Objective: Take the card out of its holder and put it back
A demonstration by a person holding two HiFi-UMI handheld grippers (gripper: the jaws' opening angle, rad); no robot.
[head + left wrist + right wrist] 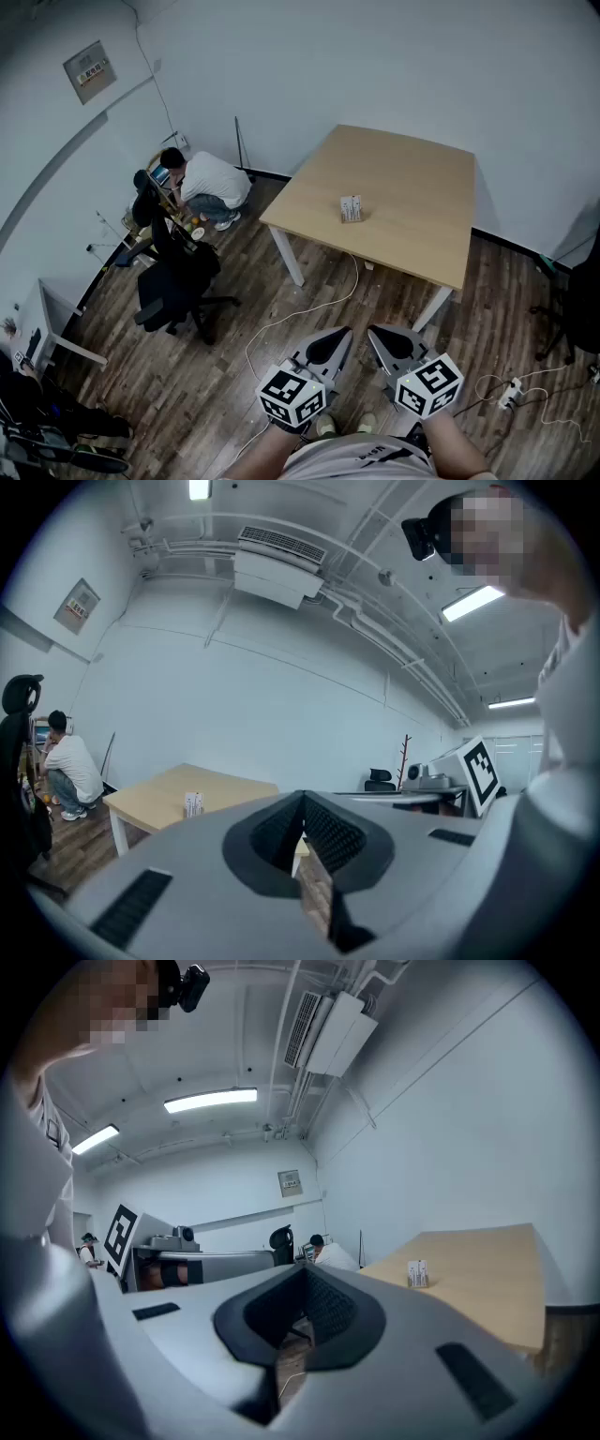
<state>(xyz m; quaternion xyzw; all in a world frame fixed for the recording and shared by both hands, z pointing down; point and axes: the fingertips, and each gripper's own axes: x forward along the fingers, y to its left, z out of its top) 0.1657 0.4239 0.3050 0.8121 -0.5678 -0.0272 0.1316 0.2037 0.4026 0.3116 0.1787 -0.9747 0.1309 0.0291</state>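
My left claw (343, 336) and right claw (375, 336) are pinched closed, empty; card holder (351, 208) at twelve o'clock on the worktop (417, 178)

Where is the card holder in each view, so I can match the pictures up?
Head view: the card holder stands near the middle of the table, above picture centre.
Left gripper view: the card holder is small, left of centre, on the table.
Right gripper view: the card holder is small, right of centre, on the table.
Shared landmark: the light wooden table under it.
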